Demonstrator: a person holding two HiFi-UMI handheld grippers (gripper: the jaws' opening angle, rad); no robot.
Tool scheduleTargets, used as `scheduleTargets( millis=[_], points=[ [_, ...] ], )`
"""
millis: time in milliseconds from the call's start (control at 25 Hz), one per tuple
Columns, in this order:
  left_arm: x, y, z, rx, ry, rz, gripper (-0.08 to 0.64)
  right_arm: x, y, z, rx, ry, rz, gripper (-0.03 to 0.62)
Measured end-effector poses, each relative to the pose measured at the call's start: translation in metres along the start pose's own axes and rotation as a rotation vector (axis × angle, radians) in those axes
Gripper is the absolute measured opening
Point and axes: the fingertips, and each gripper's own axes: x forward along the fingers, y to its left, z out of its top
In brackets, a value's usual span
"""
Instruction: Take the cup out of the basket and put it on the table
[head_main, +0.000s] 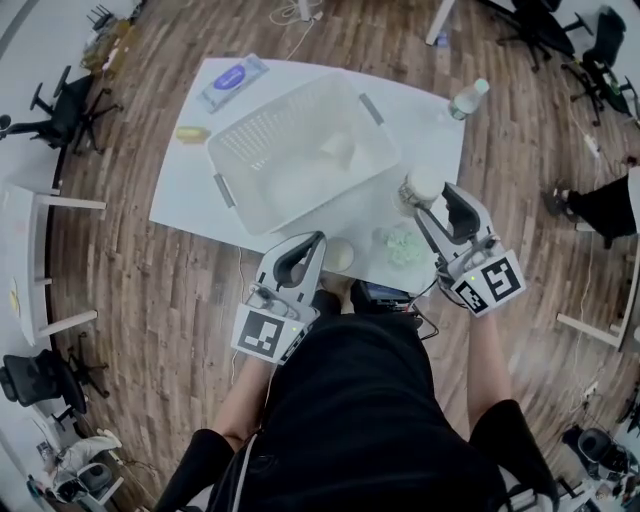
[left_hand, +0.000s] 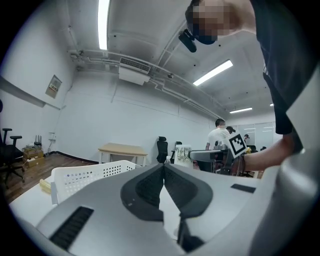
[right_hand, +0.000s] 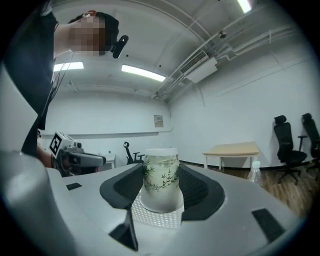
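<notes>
A white cup with a green bamboo print (right_hand: 161, 180) sits between the jaws of my right gripper (right_hand: 161, 167), whose pads press on both its sides. In the head view this cup (head_main: 420, 187) is over the table's right front part, outside the white basket (head_main: 225, 185), with the right gripper (head_main: 432, 205) shut on it. Whether it touches the table (head_main: 185, 195) I cannot tell. My left gripper (head_main: 318, 240) hovers at the table's front edge, shut with nothing in it; its jaws (left_hand: 163, 167) meet tip to tip. The basket's perforated wall (left_hand: 90, 175) lies left of them.
Near the front edge stand a pale cup (head_main: 340, 253) and a green-patterned cup (head_main: 405, 245). A clear bottle (head_main: 466, 98) stands at the table's right corner. A wipes pack (head_main: 232, 80) and a small yellow item (head_main: 192, 134) lie at the far left. Something white (head_main: 338, 148) lies in the basket.
</notes>
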Motion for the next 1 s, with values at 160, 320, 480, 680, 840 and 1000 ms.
scheduleTargets(
  millis=[160,320,480,680,840,1000],
  points=[
    [0.005,-0.008,-0.003,0.01,-0.002,0.004,0.009,-0.012,-0.028,-0.038,-0.031,0.04,-0.083,0.227],
    [0.01,-0.018,-0.007,0.004,0.013,0.027,0.009,-0.02,-0.055,-0.083,-0.027,0.082,-0.131,0.227],
    [0.017,-0.026,-0.015,-0.006,0.043,0.042,0.009,-0.02,-0.077,-0.13,-0.011,0.123,-0.15,0.227],
    [0.03,-0.032,-0.036,-0.013,0.111,0.038,0.009,-0.011,-0.103,-0.183,0.025,0.188,-0.165,0.227],
    [0.043,-0.035,-0.047,-0.001,0.145,0.035,0.009,-0.004,-0.119,-0.216,0.017,0.235,-0.168,0.227],
    [0.048,-0.037,-0.053,0.0,0.159,0.053,0.009,-0.001,-0.123,-0.237,-0.003,0.263,-0.176,0.229]
  ],
)
